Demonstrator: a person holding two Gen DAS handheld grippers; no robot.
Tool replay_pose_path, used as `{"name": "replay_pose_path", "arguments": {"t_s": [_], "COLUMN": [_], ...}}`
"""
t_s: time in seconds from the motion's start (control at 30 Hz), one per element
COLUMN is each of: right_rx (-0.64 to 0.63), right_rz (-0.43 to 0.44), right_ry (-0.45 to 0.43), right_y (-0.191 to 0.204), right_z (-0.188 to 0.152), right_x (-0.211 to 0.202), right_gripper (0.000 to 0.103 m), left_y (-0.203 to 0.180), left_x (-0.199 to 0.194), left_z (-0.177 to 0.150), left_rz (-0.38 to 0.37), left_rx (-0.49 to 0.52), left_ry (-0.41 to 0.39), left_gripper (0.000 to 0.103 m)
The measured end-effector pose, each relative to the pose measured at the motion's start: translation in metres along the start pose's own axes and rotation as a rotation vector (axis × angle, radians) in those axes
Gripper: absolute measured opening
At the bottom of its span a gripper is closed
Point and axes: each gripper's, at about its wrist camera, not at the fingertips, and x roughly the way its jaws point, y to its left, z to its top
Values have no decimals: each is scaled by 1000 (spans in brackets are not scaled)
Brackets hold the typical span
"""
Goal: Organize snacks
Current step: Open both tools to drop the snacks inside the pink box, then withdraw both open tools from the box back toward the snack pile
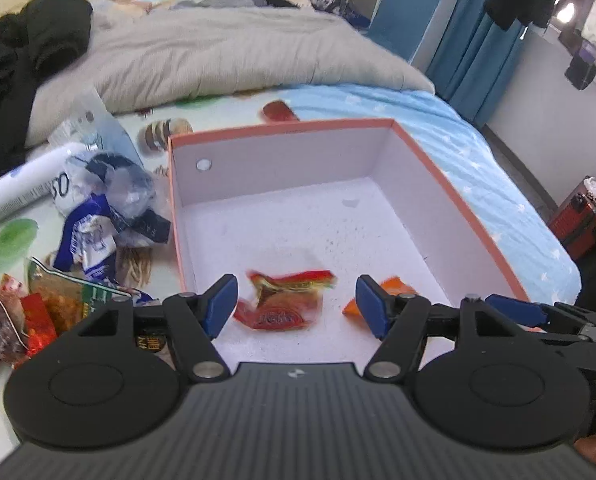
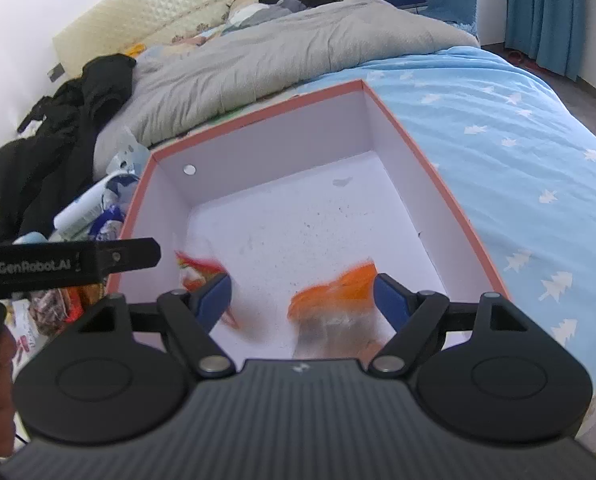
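An open box with a salmon rim (image 1: 282, 128) (image 2: 258, 112) and white inside lies on the bed. My left gripper (image 1: 296, 286) hangs open over its near end. A red snack packet (image 1: 278, 312) (image 2: 198, 268), blurred, lies loose between and below the pads, and neither pad presses on it. My right gripper (image 2: 302, 280) is open beside it, over the same end of the box. A blurred orange packet (image 2: 337, 292) (image 1: 393, 288) sits by its right finger, not clamped. In the left wrist view that packet is half hidden behind my left gripper's right finger.
A heap of snack packets (image 1: 86, 236) and a white tube (image 1: 22, 188) lie left of the box, with more red packets (image 1: 18, 312) nearer. A grey duvet (image 1: 218, 52) and black clothes (image 1: 26, 52) lie behind. Blue star-print sheet (image 2: 517, 140) spreads to the right.
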Motion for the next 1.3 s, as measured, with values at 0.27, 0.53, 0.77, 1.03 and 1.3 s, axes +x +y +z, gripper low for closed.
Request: {"name": "replay_pose_path", "arguments": {"t_s": [0.27, 0.53, 0.77, 1.03, 1.3], "right_rx": [19, -2, -22, -57, -120], "right_rz": [8, 2, 21, 65, 115], "right_ry": [-69, -149, -196, -248, -243], "right_y": [11, 27, 45, 73, 98], "right_z": [-10, -37, -63, -98, -127], "right_x": [-50, -112, -151, -192, -207], "right_gripper": [80, 80, 80, 80, 80], "left_y": [-9, -18, -17, -4, 26], "left_x": [-69, -141, -201, -254, -288], "left_z": [-19, -61, -100, -155, -199], "left_rz": [-4, 24, 32, 83, 154], "left_rx": [5, 40, 28, -1, -85], "left_ry": [-92, -155, -215, -254, -266], "left_gripper": [70, 71, 71, 71, 70]}}
